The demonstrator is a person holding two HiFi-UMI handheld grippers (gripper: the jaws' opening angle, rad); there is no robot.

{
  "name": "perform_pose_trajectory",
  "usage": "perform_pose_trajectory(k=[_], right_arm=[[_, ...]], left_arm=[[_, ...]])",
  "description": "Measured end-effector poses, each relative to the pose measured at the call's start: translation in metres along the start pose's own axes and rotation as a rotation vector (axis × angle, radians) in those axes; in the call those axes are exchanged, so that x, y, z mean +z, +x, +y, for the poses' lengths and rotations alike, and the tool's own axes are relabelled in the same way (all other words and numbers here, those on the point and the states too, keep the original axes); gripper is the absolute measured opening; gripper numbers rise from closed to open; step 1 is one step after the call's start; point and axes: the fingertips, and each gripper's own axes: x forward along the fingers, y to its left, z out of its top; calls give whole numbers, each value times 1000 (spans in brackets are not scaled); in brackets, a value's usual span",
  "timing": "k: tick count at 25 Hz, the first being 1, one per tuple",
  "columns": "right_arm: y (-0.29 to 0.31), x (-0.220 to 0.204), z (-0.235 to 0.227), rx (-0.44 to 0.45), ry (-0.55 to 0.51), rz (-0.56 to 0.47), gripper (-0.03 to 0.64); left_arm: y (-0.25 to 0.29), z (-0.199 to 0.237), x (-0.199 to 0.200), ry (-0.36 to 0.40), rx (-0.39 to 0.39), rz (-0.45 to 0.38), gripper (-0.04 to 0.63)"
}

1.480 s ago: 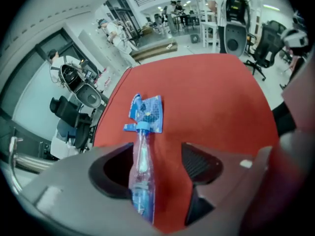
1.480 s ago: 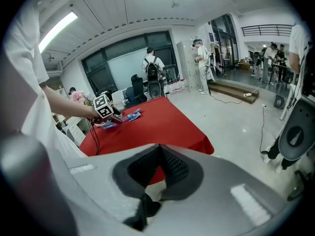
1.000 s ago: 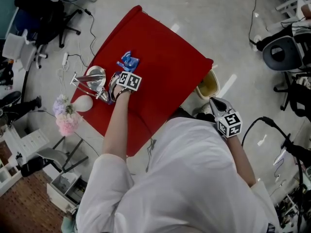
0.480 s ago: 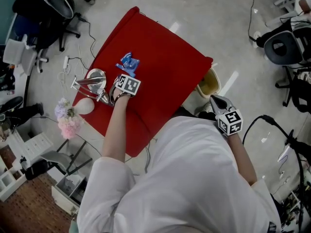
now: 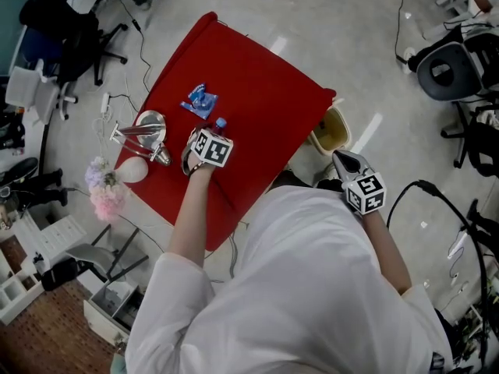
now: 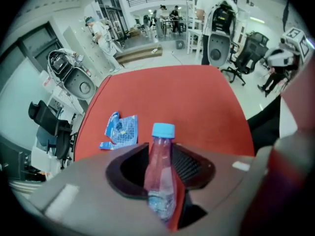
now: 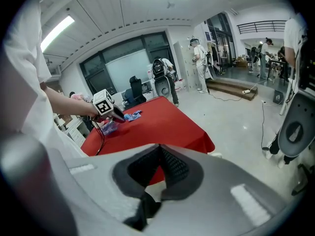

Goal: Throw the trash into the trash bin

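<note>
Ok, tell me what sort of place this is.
Most likely an open-plan lab or workshop. Office chairs stand about, cables trail across the polished floor, and a red-covered table sits out in the open among them.

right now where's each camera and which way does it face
Head view: on the head, steeply down on red table; shirt, left gripper, right gripper show.
Left gripper view: on that gripper, facing across the table; jaws just closed on bottle.
Right gripper view: on that gripper, facing the table; jaws shut, left arm shows.
All share the table; gripper views share blue wrapper.
</note>
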Motion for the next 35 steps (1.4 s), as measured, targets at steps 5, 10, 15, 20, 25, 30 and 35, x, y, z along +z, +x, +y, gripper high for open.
perform_pose_trajectory(k=[5, 10, 15, 20, 25, 30, 35], right_arm=[[-13, -6, -12, 1, 1, -11, 0], [-31, -12, -26, -1, 9, -23, 0], [-44, -18, -40, -8, 15, -37, 0], [-61, -23, -55, -17, 24, -53, 0], [-75, -32, -66, -28, 34, -69, 1], [-87, -36, -77, -49, 52, -85, 0], [-104, -46, -90, -79, 77, -100, 0]], left_arm=[[-14, -22, 17, 22, 31, -58, 156], [-36, -42, 41, 22, 64, -121, 156], [-45, -68, 61, 40, 57, -156, 156], [-58, -100, 90, 63, 51, -198, 156], [-75, -129, 122, 84, 47, -260, 155], [-82, -158, 148, 136, 16, -295, 155], [-94, -189, 172, 188, -17, -340, 155]])
